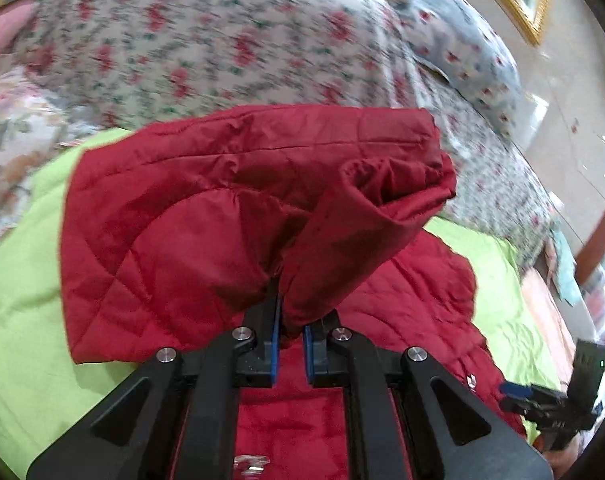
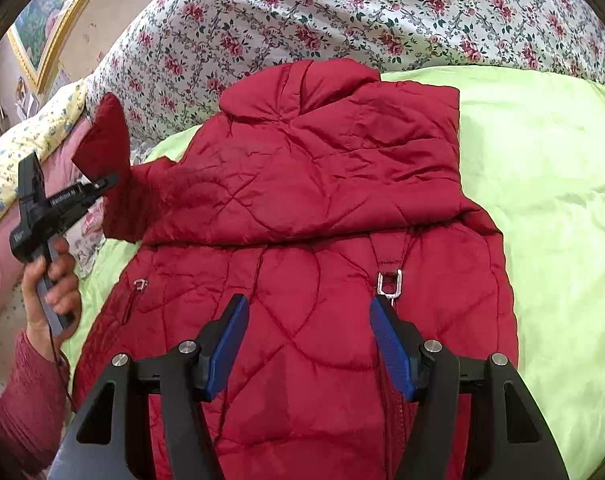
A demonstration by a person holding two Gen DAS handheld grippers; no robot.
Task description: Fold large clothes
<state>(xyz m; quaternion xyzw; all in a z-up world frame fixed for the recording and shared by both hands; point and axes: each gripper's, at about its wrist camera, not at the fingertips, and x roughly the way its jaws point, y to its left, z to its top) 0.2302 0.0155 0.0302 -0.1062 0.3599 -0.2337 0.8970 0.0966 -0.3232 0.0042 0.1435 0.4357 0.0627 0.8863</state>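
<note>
A red quilted jacket [image 2: 322, 208] lies on a lime green sheet [image 2: 542, 168] on the bed. One sleeve is folded across its chest. My left gripper [image 1: 291, 320] is shut on the other sleeve's cuff [image 1: 262, 200] and holds it lifted above the jacket body. In the right wrist view the left gripper [image 2: 110, 180] shows at the left edge with the raised sleeve [image 2: 106, 140]. My right gripper [image 2: 308, 316] is open and empty, low over the jacket's lower front, near a metal zipper pull [image 2: 390, 284]. The right gripper also shows at the lower right of the left wrist view [image 1: 514, 394].
A floral quilt [image 2: 342, 20] is heaped behind the jacket. A pale floral pillow [image 1: 462, 52] lies at the bed's far side. A gold-framed picture [image 2: 50, 20] hangs on the wall. The person's hand [image 2: 50, 280] holds the left gripper's handle.
</note>
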